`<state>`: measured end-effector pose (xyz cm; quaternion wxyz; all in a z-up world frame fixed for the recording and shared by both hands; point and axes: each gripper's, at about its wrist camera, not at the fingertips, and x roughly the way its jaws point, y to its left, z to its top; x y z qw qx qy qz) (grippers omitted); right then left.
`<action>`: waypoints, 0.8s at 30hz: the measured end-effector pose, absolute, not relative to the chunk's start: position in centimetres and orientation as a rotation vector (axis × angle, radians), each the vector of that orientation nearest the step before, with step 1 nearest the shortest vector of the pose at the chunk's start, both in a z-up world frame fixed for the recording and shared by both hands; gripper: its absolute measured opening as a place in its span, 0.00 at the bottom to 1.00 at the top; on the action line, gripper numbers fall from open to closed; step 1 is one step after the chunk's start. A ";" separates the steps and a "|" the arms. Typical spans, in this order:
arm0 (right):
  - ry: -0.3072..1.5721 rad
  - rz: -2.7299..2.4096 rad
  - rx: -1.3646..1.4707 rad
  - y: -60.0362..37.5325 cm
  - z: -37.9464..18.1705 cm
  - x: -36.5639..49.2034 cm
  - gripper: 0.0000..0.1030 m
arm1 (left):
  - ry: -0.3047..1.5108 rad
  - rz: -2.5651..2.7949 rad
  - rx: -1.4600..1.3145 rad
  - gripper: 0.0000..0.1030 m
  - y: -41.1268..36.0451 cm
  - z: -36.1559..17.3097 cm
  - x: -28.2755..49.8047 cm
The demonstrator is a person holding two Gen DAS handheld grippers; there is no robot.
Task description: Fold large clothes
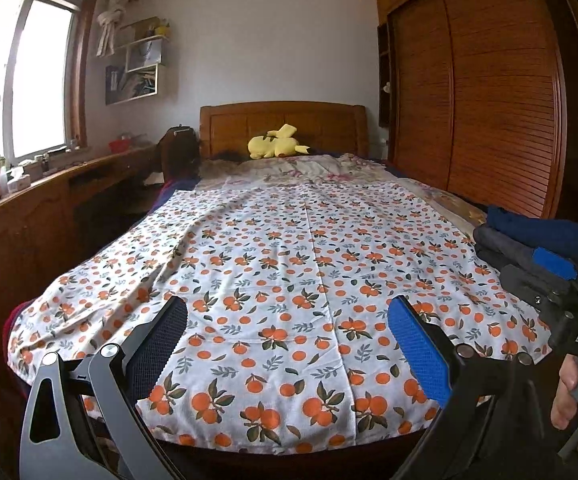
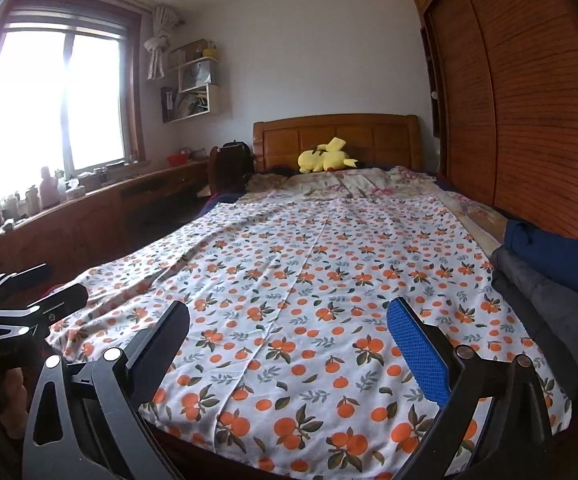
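A large white cloth with an orange-fruit print (image 1: 289, 272) lies spread flat over the bed; it also shows in the right wrist view (image 2: 309, 280). My left gripper (image 1: 289, 312) is open and empty, held above the cloth's near edge. My right gripper (image 2: 289, 316) is open and empty, also above the near edge. The right gripper shows at the right of the left wrist view (image 1: 569, 300). The left gripper shows at the left of the right wrist view (image 2: 29, 304).
A stack of folded dark clothes (image 1: 537, 248) sits on the bed's right side, also in the right wrist view (image 2: 557, 280). A yellow plush toy (image 1: 275, 144) lies at the wooden headboard (image 1: 285, 120). A wardrobe (image 1: 481, 88) stands right, a desk (image 1: 49, 192) left.
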<state>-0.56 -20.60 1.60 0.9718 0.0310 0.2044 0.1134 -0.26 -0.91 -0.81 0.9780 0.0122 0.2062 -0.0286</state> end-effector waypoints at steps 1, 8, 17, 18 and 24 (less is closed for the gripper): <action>0.414 0.228 0.062 -20.6 1.5 -0.5 0.93 | 0.419 -0.059 0.019 0.98 -0.9 -0.9 -0.2; 0.419 0.219 0.064 -20.9 1.3 -0.5 0.93 | 0.417 -0.064 0.009 0.98 -0.8 -0.9 -0.2; 0.421 0.219 0.066 -21.0 1.2 -0.5 0.93 | 0.412 -0.065 0.006 0.98 -0.7 -0.8 -0.3; 0.420 0.220 0.065 -21.0 1.2 -0.5 0.93 | 0.412 -0.065 0.006 0.98 -0.8 -0.7 -0.3; 0.418 0.219 0.065 -21.0 1.2 -0.5 0.93 | 0.410 -0.067 0.007 0.98 -0.8 -0.6 -0.4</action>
